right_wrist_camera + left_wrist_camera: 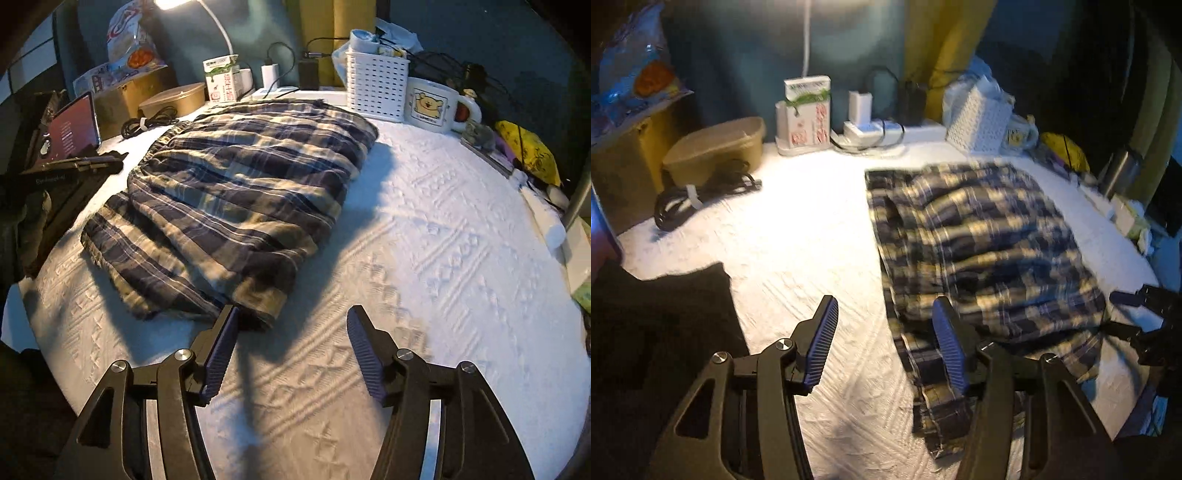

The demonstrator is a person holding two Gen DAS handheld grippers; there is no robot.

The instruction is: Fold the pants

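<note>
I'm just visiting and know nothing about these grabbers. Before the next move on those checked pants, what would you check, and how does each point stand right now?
1. Left gripper empty: ok, jaws apart, nothing between them.
2. Right gripper empty: ok, jaws apart over bare cloth.
3. Pants folded into a stack: ok, layered bundle lying on the white table cover.
4. Edges lined up: not ok, lower layers stick out on the near left side.
5. Room beside the pants: ok, open cover to their right.
6. Clutter clear of the far edge: cannot tell, the white basket and mug stand close.
</note>
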